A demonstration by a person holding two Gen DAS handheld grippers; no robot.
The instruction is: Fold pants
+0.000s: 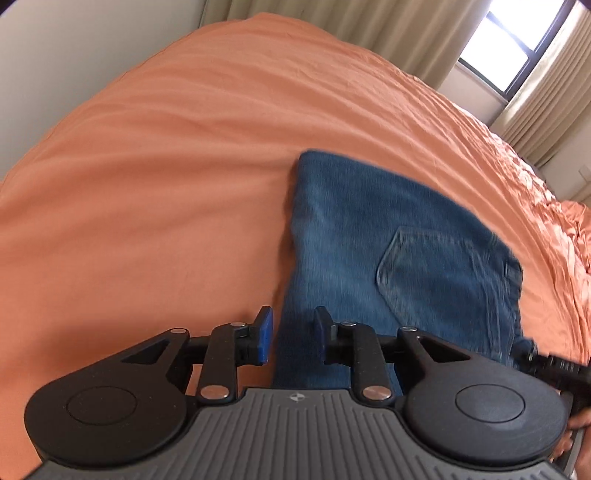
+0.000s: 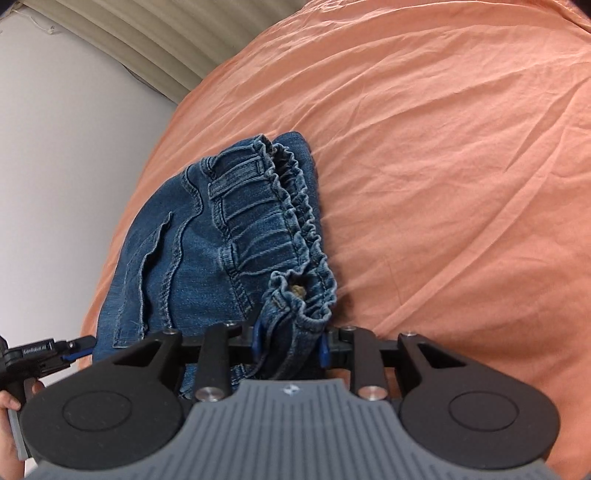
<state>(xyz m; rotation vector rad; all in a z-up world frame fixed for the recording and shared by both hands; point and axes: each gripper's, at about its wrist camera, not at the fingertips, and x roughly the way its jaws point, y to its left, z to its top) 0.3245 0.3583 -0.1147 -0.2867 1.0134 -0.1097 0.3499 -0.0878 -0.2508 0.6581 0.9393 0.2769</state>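
the blue pants [image 1: 388, 236] lie folded on the orange bed [image 1: 166, 166]. the left gripper [image 1: 293, 336] tips down, jaws apart, holding nothing. the right gripper [image 2: 290, 345] tips down, pinching the waistband [image 2: 295, 295].

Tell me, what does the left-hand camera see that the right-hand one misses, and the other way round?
Only the left wrist view shows a window, the jeans' back pocket and the left gripper with nothing pinched. Only the right wrist view shows the gathered elastic waistband, which the right gripper grips. Both show the blue jeans on the orange bedspread, and curtains.
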